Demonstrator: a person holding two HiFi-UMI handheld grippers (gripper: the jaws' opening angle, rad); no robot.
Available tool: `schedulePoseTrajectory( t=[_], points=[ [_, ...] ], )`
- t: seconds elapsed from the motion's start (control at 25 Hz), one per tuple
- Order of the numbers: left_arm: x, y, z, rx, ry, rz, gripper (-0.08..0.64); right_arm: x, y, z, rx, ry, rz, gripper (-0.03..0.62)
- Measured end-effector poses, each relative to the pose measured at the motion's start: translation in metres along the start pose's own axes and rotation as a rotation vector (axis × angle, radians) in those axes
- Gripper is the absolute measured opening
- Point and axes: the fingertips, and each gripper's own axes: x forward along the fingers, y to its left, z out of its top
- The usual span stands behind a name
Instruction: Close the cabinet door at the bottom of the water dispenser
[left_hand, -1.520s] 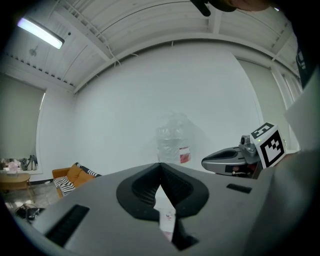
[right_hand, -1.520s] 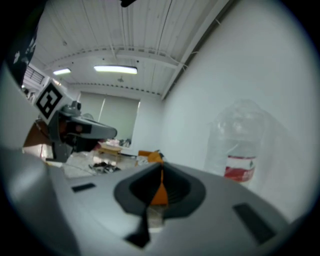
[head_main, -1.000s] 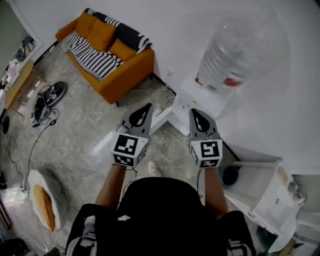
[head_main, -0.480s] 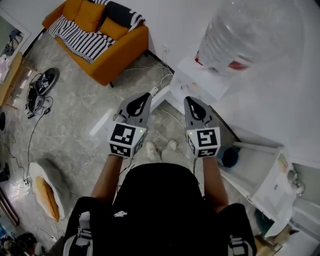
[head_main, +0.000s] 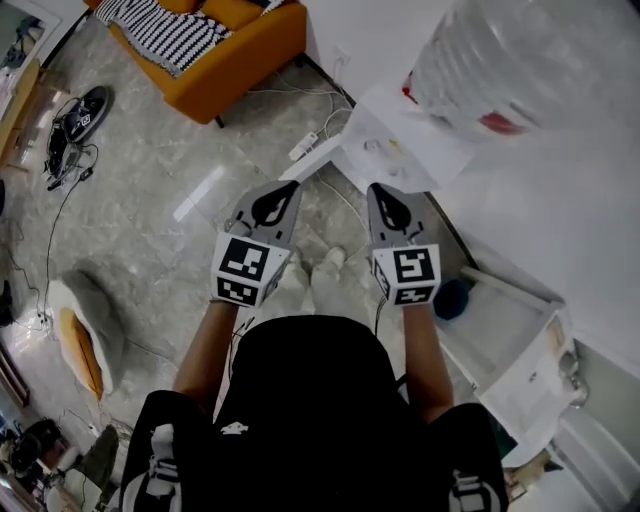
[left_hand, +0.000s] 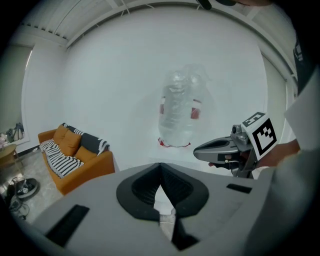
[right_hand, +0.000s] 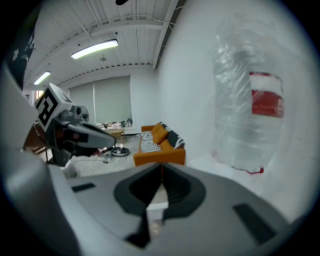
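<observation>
The water dispenser (head_main: 395, 150) is placed against the wall at the upper right, and a big bottle (head_main: 510, 60) is set on top of it. The cabinet door (head_main: 315, 162) is swung out from its bottom toward the left. A power strip (head_main: 303, 146) is laid on the floor (head_main: 150, 220) just behind the door. A sofa (head_main: 230, 50) is placed well to the left, against the wall. The left gripper (head_main: 293, 190) and the right gripper (head_main: 377, 190) are held side by side before the dispenser, above the person's feet (head_main: 325, 270). A side cabinet (head_main: 520, 350) is found to the right.
</observation>
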Motion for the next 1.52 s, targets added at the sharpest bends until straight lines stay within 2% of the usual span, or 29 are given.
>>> schedulePoseTrajectory(
  t=[0.12, 0.32, 0.52, 0.8, 0.96, 1.28, 1.52],
  points=[
    [0.010, 0.001, -0.029, -0.032, 0.049, -0.010, 0.011, 0.011, 0.003, -0.026, 0.006, 0.047, 0.030, 0.035],
    [0.031, -0.003, -0.077, -0.127, 0.112, -0.028, 0.011, 0.028, 0.012, -0.079, 0.004, 0.154, 0.077, 0.035],
    [0.050, 0.000, -0.133, -0.169, 0.212, -0.039, 0.012, 0.048, 0.017, -0.117, 0.009, 0.223, 0.102, 0.035],
    [0.073, 0.003, -0.187, -0.232, 0.268, -0.064, 0.015, 0.073, 0.020, -0.174, 0.024, 0.305, 0.119, 0.035],
    [0.082, 0.008, -0.226, -0.280, 0.332, -0.098, 0.108, 0.092, 0.032, -0.197, 0.054, 0.345, 0.144, 0.035],
    [0.104, 0.027, -0.297, -0.264, 0.443, -0.126, 0.160, 0.122, 0.042, -0.248, 0.077, 0.412, 0.177, 0.035],
    [0.124, 0.031, -0.349, -0.234, 0.530, -0.189, 0.218, 0.140, 0.045, -0.281, 0.092, 0.454, 0.185, 0.035]
  ],
)
